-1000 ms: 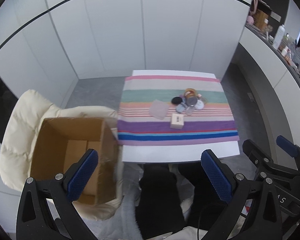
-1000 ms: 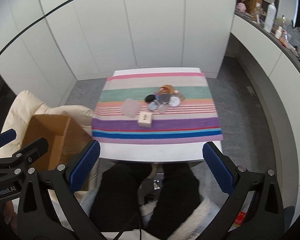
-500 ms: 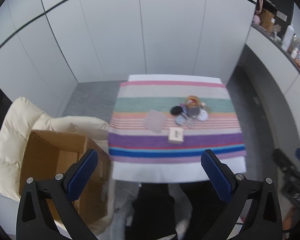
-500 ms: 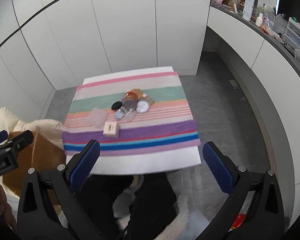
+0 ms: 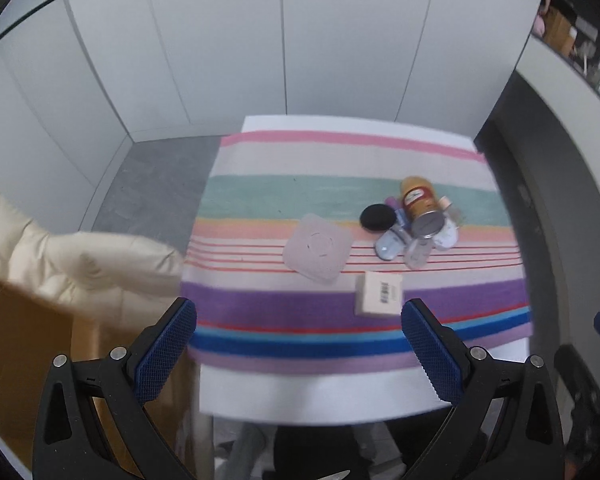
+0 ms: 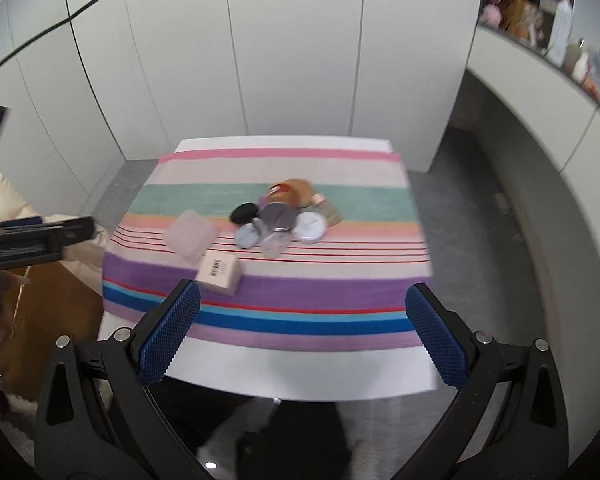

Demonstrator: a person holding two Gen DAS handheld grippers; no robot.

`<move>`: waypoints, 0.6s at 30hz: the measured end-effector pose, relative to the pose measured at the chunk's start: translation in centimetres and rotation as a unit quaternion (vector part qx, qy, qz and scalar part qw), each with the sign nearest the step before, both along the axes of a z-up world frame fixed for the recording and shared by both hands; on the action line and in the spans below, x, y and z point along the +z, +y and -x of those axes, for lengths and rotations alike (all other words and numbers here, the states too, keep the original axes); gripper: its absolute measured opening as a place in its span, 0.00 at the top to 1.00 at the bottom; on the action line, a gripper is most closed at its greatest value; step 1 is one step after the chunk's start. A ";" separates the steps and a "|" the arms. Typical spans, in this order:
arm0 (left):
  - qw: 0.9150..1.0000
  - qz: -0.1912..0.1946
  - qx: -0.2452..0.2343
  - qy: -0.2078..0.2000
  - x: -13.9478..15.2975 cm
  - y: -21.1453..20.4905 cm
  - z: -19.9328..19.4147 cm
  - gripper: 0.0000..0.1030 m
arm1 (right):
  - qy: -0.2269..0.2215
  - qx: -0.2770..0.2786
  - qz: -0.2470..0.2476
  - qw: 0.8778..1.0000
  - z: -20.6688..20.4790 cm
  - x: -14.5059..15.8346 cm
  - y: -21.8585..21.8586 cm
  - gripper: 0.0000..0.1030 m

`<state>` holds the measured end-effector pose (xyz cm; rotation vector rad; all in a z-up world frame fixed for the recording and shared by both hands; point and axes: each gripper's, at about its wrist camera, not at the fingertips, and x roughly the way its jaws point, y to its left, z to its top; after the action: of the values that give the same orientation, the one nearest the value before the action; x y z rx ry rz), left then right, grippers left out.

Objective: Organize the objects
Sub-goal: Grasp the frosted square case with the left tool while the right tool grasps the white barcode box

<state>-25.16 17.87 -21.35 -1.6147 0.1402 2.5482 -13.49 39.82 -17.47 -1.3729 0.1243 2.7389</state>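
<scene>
A striped cloth (image 5: pixel 300 192) (image 6: pixel 220 196) covers a small white table. On it lie a pale pink square case (image 5: pixel 318 247) (image 6: pixel 189 233), a small beige box with a barcode (image 5: pixel 379 293) (image 6: pixel 219 267), and a cluster: an orange can on its side (image 5: pixel 422 204) (image 6: pixel 284 196), a black round lid (image 5: pixel 377 217) (image 6: pixel 243 213) and several small round containers (image 5: pixel 392 243) (image 6: pixel 309 227). My left gripper (image 5: pixel 300 352) hangs open over the table's near edge. My right gripper (image 6: pixel 302 332) is open too, also short of the objects. Both hold nothing.
A brown cardboard box (image 5: pixel 16 360) (image 6: pixel 56 304) sits on a cream padded chair (image 5: pixel 80 252) left of the table. White cabinet panels (image 5: pixel 260 40) close the back. A counter with bottles (image 6: pixel 560 44) runs along the right. The person's dark-clad legs (image 6: pixel 260 440) are below the table edge.
Both grippers have moved forward and down toward the table, so the objects look larger. The cardboard box has slid to the left edge of both views. Jaws stay open.
</scene>
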 end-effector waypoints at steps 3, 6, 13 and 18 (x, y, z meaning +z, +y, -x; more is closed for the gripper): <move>1.000 0.014 -0.017 -0.007 -3.1 0.8 2.8 0.01 | -0.018 -0.007 0.036 0.999 1.7 -3.6 -0.9 0.00; 0.999 0.017 -0.029 -0.021 -5.8 1.0 5.1 0.01 | -0.037 -0.012 0.058 0.998 3.5 -6.9 -2.4 0.00; 0.995 -0.008 -0.061 -0.080 -11.8 1.6 8.9 0.01 | -0.069 -0.037 0.075 0.994 7.5 -13.7 -5.5 0.00; 0.993 -0.013 -0.080 -0.090 -13.8 2.3 10.2 0.01 | -0.087 -0.047 0.068 0.993 9.5 -16.7 -7.2 0.00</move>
<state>-35.37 20.12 -35.19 -1.7364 0.2087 2.2665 -22.94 32.67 -34.19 -1.5903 0.3614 2.5627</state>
